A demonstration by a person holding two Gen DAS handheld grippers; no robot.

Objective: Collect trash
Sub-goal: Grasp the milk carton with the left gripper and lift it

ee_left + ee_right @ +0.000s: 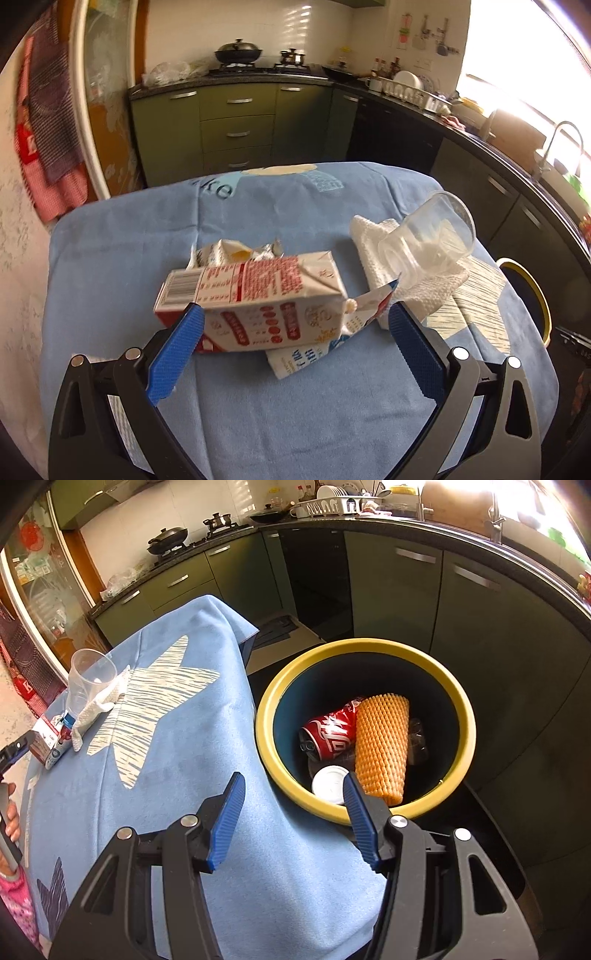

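Note:
A red and white milk carton (255,299) lies on its side on the blue tablecloth (295,406). My left gripper (295,317) is open, its blue fingers on either side of the carton. A clear plastic cup (428,240) lies tipped on a white paper towel (402,273). Flat wrappers (299,358) lie under the carton, a crumpled one (236,251) behind it. My right gripper (293,786) is open and empty above the table edge, next to a yellow-rimmed bin (365,646) holding a red can (330,734), an orange foam net (382,746) and a white lid (328,784).
The bin stands on the floor at the table's right side, and its rim (528,288) shows in the left wrist view. Green kitchen cabinets (236,122) and a counter with a stove run behind. The cup (88,679) and towel (99,705) sit at the table's far left in the right wrist view.

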